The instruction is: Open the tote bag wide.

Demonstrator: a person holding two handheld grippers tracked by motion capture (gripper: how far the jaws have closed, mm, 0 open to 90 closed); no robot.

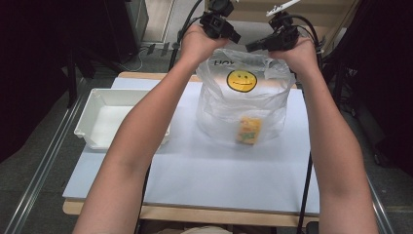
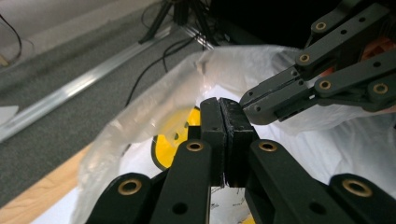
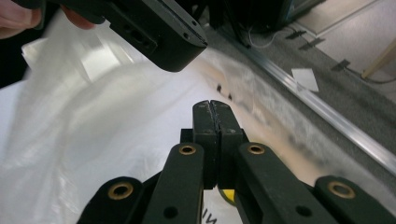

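A clear plastic bag [image 1: 243, 102] printed with a yellow smiley face [image 1: 241, 80] stands upright on the white table top, a yellow packet [image 1: 249, 130] lying in its bottom. Both hands are raised above the bag's mouth at the far side. My left gripper [image 1: 237, 37] points right and my right gripper [image 1: 249, 48] points left, their tips almost meeting over the rim. In the left gripper view its jaws [image 2: 223, 103] are pressed together above the bag [image 2: 154, 107], with the right gripper [image 2: 246, 100] just beside them. The right gripper [image 3: 215, 105] is shut too; I see no plastic between either pair of pads.
A white rectangular tray [image 1: 86, 113] sits at the table's left side, partly under the left forearm. The white table cover [image 1: 219, 170] stretches toward the near edge. Metal floor rails [image 1: 39, 170] run along the left, and stand legs and cables lie beyond the far edge.
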